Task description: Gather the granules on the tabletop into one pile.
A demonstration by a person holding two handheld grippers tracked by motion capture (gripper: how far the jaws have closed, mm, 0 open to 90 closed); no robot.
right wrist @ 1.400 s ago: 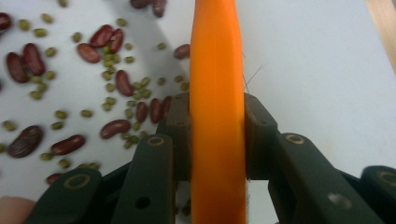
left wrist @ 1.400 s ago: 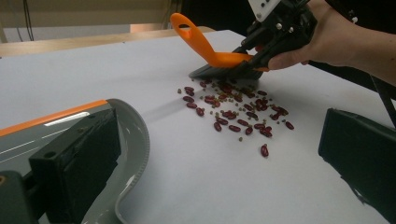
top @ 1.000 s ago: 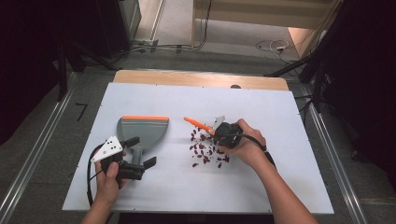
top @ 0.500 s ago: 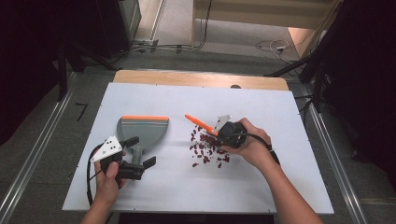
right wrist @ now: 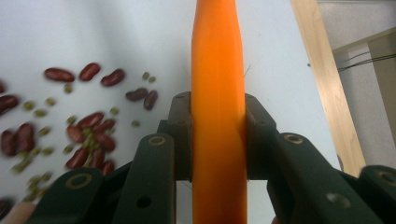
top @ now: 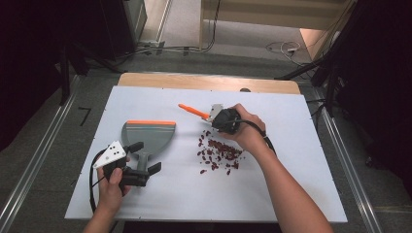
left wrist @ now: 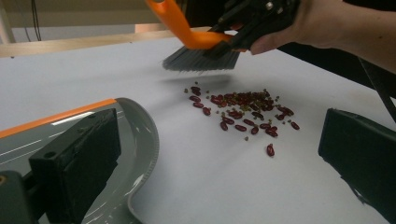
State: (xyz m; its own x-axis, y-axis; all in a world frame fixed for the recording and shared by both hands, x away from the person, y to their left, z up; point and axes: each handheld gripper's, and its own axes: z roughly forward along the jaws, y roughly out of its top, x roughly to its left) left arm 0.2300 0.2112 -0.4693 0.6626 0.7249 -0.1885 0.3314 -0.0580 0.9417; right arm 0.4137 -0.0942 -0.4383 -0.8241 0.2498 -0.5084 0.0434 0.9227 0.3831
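Right gripper (top: 217, 117) has shifted toward the table's (top: 291, 194) far edge, jaws clamped on the orange brush handle (right wrist: 217, 93). Left gripper view reveals grey bristles (left wrist: 201, 60) above the beans (left wrist: 243, 112). Left gripper (top: 144, 162), open, straddles the dustpan (top: 148, 136) handle.

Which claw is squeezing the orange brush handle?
The right claw: its jaws pinch the orange brush handle above the beans. The left claw sits by the dustpan.

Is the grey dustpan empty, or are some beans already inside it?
Empty: the dustpan shows bare grey plastic, and the beans lie on the table.
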